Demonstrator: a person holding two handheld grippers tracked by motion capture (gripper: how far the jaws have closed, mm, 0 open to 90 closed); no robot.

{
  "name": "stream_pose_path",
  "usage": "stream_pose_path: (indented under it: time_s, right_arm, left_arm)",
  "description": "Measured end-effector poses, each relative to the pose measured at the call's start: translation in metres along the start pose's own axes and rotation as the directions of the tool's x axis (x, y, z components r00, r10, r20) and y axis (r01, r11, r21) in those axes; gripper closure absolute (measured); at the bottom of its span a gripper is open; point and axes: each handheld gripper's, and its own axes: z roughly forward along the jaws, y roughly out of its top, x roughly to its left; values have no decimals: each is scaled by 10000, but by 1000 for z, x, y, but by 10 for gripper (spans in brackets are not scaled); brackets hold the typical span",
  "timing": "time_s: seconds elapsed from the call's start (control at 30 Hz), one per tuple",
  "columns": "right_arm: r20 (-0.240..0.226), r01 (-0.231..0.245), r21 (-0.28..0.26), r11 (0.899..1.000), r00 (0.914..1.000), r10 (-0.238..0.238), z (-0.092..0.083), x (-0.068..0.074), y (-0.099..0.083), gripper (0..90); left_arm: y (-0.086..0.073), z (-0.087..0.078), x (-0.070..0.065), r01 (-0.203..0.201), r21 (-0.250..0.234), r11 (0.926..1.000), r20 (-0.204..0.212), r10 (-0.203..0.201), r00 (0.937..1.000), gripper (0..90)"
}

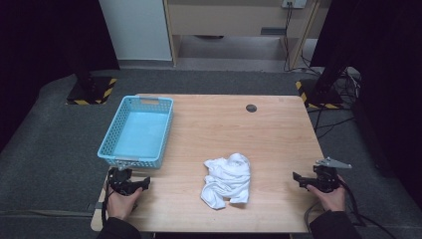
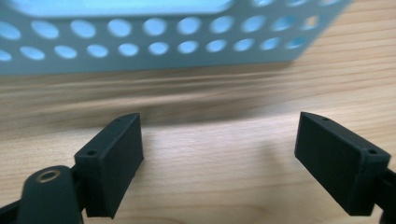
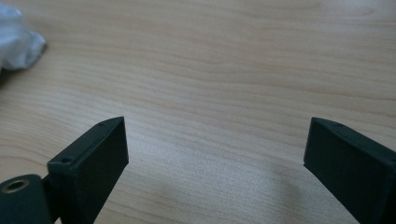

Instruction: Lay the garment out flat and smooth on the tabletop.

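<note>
A crumpled white cloth (image 1: 227,180), soft and deeply creased, is seen lying on the pale wood-grain worktop (image 1: 278,134), near its front edge and between the two grippers. The left gripper (image 1: 143,183) is held low just in front of a light-blue plastic basket (image 1: 110,133), rectangular, with perforated walls. The right gripper (image 1: 297,178) is held near the worktop's right edge, well apart from the cloth. Both pairs of matte black, blocky jaws are spread wide, with nothing but bare wood between them.
</note>
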Motion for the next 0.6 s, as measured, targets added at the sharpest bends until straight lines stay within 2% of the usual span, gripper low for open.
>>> stream_pose_path:
  time_s: [0.03,0.1,0.23,0.3,0.37,0.6]
  right_arm:
    - [18,-137,-30,9999,9999,137,-5,1,2,79]
    - [5,-98,-11,10000,10000,98,-6,2,2,85]
    - [-260,17,91,10000,9997,-14,-10,8,4,98]
    - [-364,84,62,9999,9993,-82,-11,11,5,101]
    - [-388,145,-28,9999,9991,-146,-12,12,7,102]
    - [-578,3,-212,9998,9983,-16,-16,16,12,105]
  left_arm:
    - [-1,-6,-8,-109,18,9999,93,109,9999,156]
    - [-1,-8,-9,-237,-110,9997,181,239,9996,157]
    - [1,-18,-16,-250,-562,9981,425,274,9987,166]
    - [1,-19,-18,-282,-637,9976,464,312,9984,166]
    - [3,-21,-23,-503,-736,9960,564,545,9969,167]
    - [9,-26,-34,-717,-1067,9917,773,801,9938,169]
